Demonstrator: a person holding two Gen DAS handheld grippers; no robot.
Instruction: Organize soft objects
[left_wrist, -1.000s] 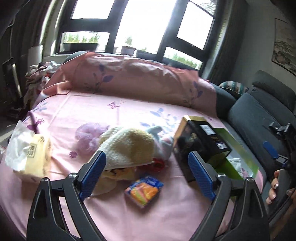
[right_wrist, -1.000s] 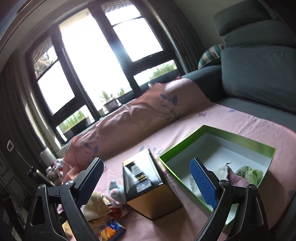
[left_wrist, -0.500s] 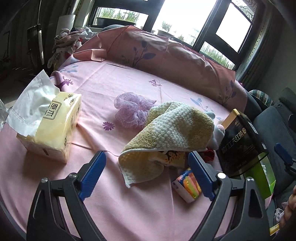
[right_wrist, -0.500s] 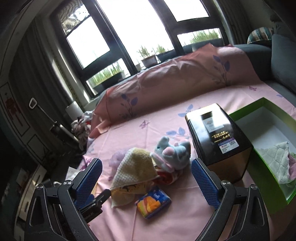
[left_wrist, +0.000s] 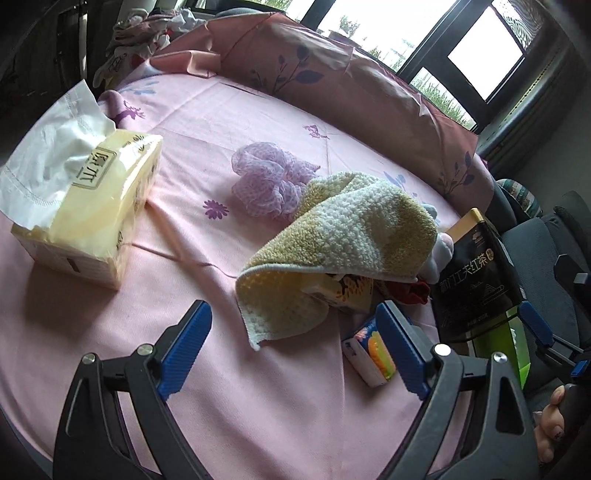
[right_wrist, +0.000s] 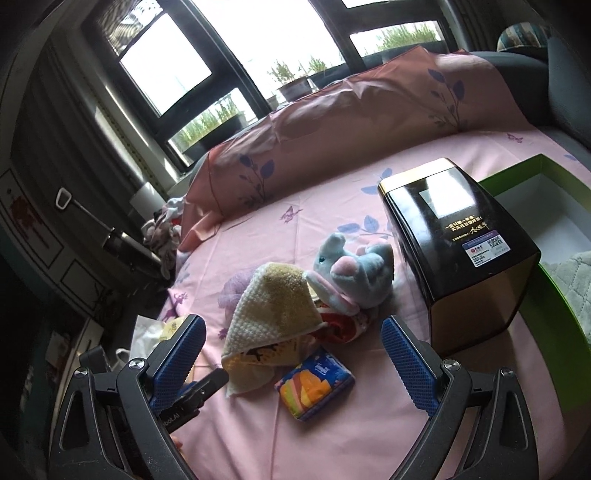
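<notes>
A yellow-and-white towel (left_wrist: 343, 236) (right_wrist: 275, 310) lies heaped on the pink sheet over a printed yellow packet (left_wrist: 343, 295) and a red cloth (left_wrist: 412, 293) (right_wrist: 341, 325). Behind it sits a lilac mesh puff (left_wrist: 269, 181), and a blue-grey plush toy (right_wrist: 351, 273) leans on the pile. A small colourful tissue pack (left_wrist: 375, 356) (right_wrist: 314, 384) lies in front. My left gripper (left_wrist: 293, 350) is open just short of the towel's near corner. My right gripper (right_wrist: 291, 358) is open too, nothing between its pads, the tissue pack showing between its fingers.
A black-and-gold tea box (left_wrist: 476, 273) (right_wrist: 458, 254) stands right of the pile. Beyond it is an open green box (right_wrist: 532, 177) with a grey quilted cloth (right_wrist: 572, 273) inside. A yellow tissue box (left_wrist: 92, 206) sits at the left. A grey sofa (left_wrist: 554, 266) borders the bed.
Both grippers swung toward the pile and dipped lower. The towel now looks larger and nearer in the left wrist view; the green box slid to the right edge of the right wrist view.
</notes>
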